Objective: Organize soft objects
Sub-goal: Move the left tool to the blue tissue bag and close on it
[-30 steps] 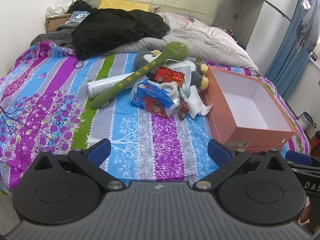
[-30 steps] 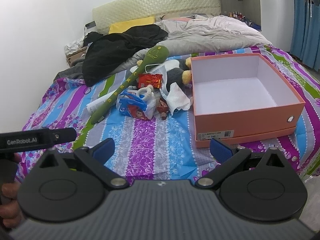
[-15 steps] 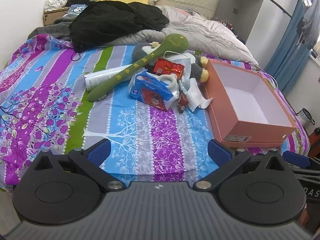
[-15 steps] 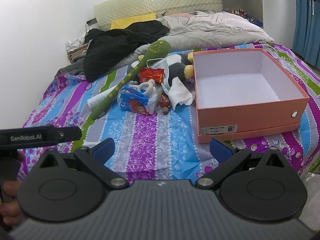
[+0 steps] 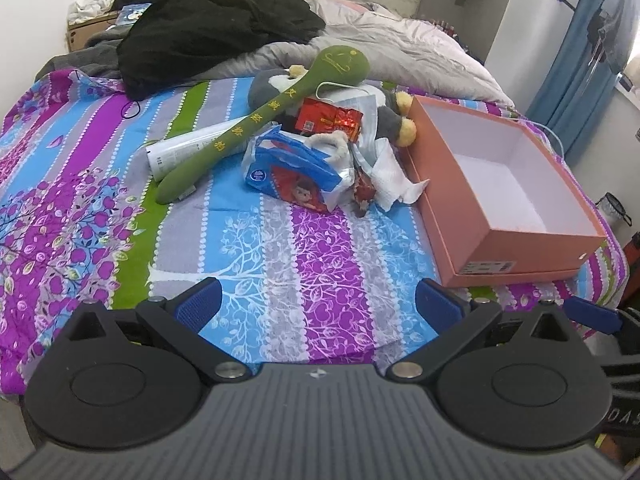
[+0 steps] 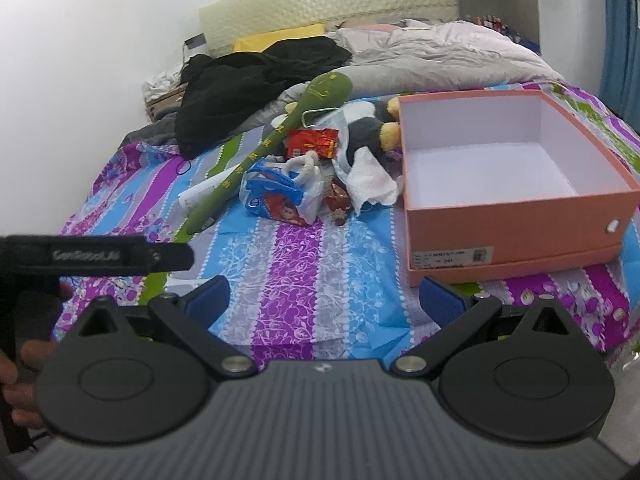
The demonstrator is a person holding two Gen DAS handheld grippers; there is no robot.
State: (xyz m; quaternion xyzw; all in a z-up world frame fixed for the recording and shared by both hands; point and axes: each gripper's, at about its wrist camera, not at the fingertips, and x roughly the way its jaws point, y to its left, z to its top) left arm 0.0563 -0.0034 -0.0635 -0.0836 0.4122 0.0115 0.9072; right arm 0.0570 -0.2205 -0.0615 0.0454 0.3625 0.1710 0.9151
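Both grippers, left (image 5: pixel 318 306) and right (image 6: pixel 325 300), spread wide, empty. Grey plush toy (image 5: pixel 268 84) mostly buried under long green plush stick (image 5: pixel 264 120) and wrappers, beside open orange cardboard box (image 5: pixel 520 248).

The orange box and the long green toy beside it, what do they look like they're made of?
Orange box: likely cardboard, matte, with stiff straight walls and a printed label. Long green toy: apparently plush fabric, with a fuzzy, rounded, stuffed look and yellow lettering.

"GenRobot.AI", blurred, stands on the left tool (image 6: pixel 100 257); other labels unreadable.
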